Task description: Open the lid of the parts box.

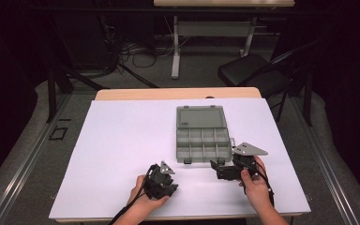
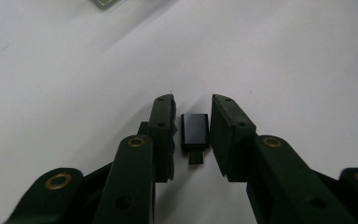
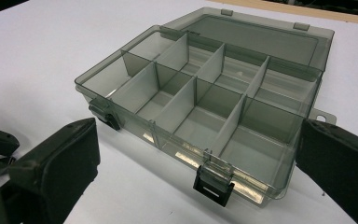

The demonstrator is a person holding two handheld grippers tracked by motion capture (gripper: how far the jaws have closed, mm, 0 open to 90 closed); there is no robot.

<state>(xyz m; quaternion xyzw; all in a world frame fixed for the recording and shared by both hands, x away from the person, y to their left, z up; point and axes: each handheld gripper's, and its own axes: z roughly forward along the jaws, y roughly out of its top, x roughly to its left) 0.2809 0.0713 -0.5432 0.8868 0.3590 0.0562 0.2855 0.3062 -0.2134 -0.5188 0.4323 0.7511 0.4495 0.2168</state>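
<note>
USB adapter between parted, untouching fingers

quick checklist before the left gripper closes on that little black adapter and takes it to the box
1. Small black adapter lies between the left gripper jaws: ok.
2. Left jaws open, not yet touching it: ok.
3. Organizer box lid open, laid flat behind: ok.
4. Compartments empty: ok.
5. Right gripper open, facing the box front, not over the compartments: ok.
6. Adapter centred between the jaws: not ok, it sits nearer the left-hand jaw.
</note>
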